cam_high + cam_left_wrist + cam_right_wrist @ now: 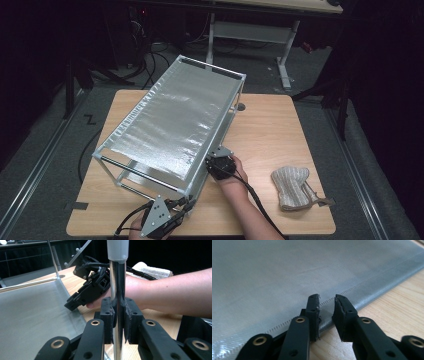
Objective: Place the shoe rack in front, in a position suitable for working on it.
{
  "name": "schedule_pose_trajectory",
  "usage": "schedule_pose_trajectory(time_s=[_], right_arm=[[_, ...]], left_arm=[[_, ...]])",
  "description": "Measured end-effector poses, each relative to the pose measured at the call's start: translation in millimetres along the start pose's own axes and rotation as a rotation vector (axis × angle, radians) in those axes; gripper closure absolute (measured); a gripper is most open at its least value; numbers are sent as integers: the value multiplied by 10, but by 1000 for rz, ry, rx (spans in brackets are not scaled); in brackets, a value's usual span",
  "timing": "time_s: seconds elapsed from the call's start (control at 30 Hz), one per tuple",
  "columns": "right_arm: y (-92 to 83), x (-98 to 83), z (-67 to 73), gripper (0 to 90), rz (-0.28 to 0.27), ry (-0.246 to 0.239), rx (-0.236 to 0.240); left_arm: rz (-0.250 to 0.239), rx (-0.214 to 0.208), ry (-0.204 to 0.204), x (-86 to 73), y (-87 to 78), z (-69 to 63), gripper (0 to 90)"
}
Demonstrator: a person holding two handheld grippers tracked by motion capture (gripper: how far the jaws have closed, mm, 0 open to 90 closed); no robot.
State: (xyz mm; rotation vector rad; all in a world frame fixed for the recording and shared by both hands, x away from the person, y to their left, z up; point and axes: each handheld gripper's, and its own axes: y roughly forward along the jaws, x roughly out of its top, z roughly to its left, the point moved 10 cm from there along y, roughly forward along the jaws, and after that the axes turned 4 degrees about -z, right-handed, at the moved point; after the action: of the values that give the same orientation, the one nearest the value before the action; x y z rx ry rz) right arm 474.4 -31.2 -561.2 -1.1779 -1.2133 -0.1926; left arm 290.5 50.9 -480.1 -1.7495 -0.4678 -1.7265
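One rack, one mitt; left hand-held gripper clamped on one post, right hand-held gripper slightly agape, empty.

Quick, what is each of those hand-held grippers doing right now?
Left hand-held gripper: shut on the rack's upright metal post.
Right hand-held gripper: open, a narrow gap between the jaws, holding nothing, at the edge of the lower grey fabric shelf.

Dim room, soft grainy close-ups
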Motion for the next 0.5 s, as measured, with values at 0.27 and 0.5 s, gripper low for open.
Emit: schedule_pose_trajectory(time_s=[0.27, 0.5], right_arm=[[31, -34, 22, 776, 2, -105, -38], [3, -72, -64, 895, 10, -98, -17]], left_arm=[[1, 3, 11, 4, 6, -24, 796], [-3, 10, 5, 1, -3, -11, 798]])
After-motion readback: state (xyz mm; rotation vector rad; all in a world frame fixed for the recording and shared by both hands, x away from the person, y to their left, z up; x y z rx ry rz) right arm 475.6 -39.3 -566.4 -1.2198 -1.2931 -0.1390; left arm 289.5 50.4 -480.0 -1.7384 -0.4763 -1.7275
